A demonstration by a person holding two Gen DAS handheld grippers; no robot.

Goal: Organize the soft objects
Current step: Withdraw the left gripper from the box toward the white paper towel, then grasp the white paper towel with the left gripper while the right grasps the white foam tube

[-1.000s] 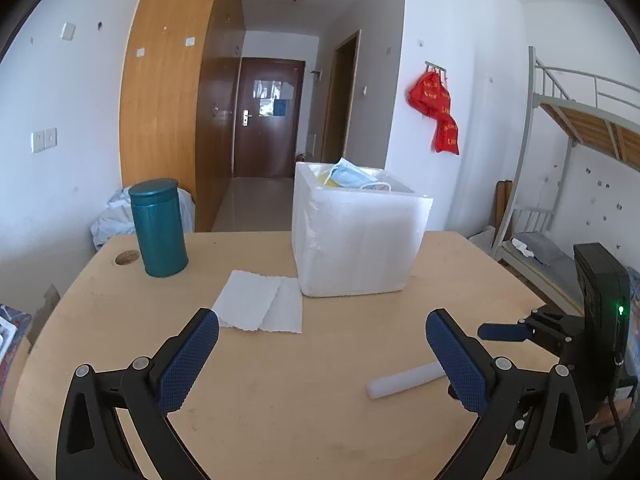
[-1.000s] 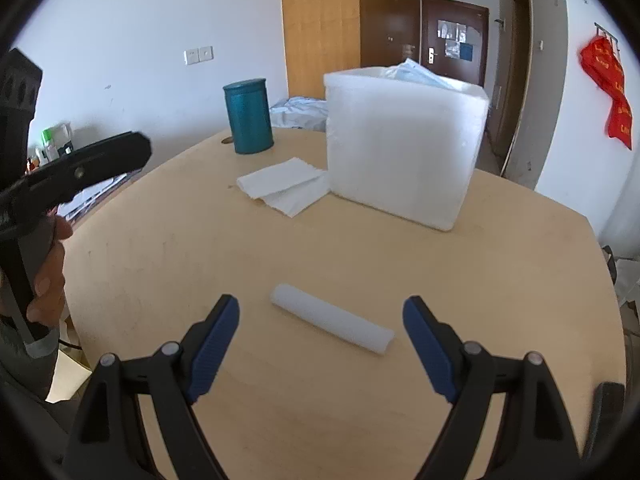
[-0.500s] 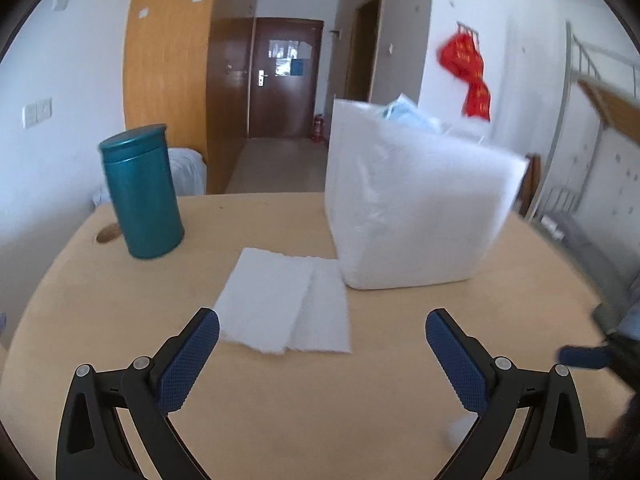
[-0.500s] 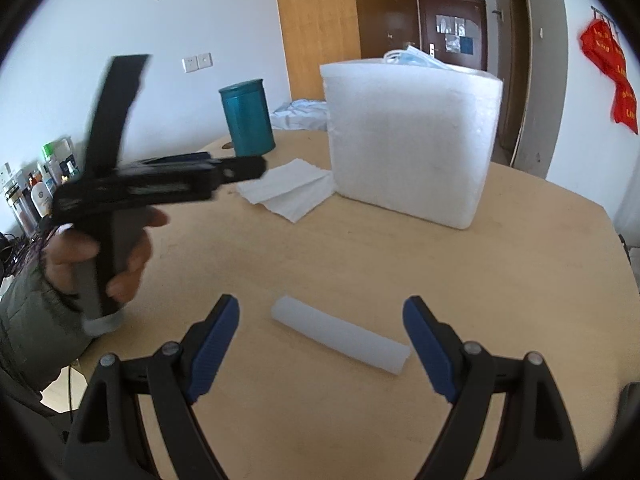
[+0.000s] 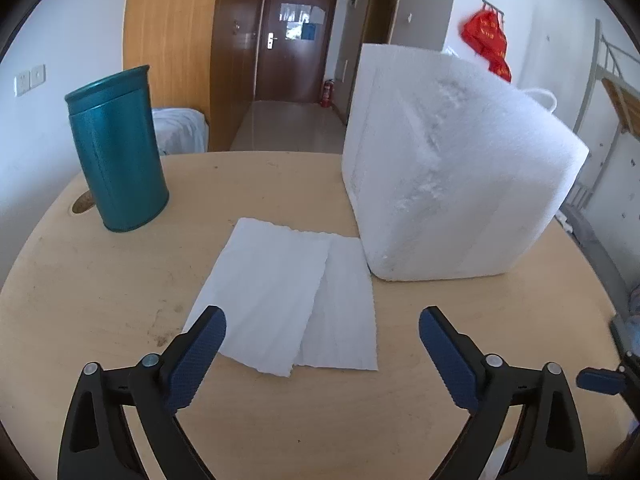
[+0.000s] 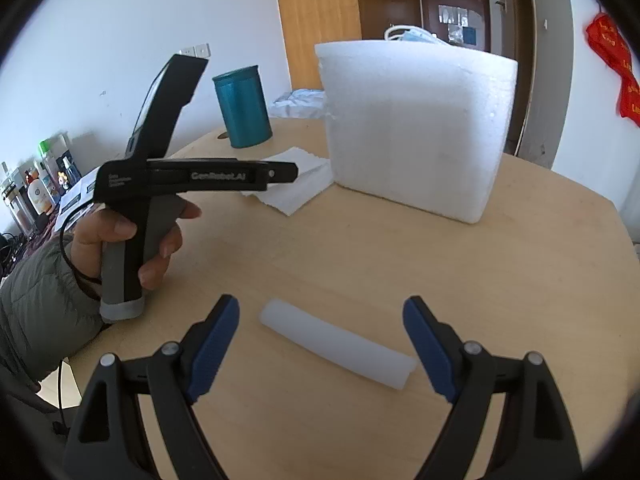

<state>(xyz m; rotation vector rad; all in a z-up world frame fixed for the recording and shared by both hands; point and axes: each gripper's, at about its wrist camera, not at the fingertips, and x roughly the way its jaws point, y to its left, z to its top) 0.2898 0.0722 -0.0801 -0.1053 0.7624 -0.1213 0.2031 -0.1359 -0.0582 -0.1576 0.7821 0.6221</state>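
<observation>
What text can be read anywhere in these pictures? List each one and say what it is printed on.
"GenRobot.AI", roughly; the letters are soft: on the side bar of the left gripper.
Small white print at the rear of that same bar: too small to read.
Gold characters on the red hanging on the wall: blurred, unreadable.
Labels on the bottles at the left edge: too small to read.
Papers on the far door: unreadable.

White paper napkin (image 5: 288,292) flat beside foam box (image 5: 448,184), white foam tube (image 6: 336,344) lying nearby
</observation>
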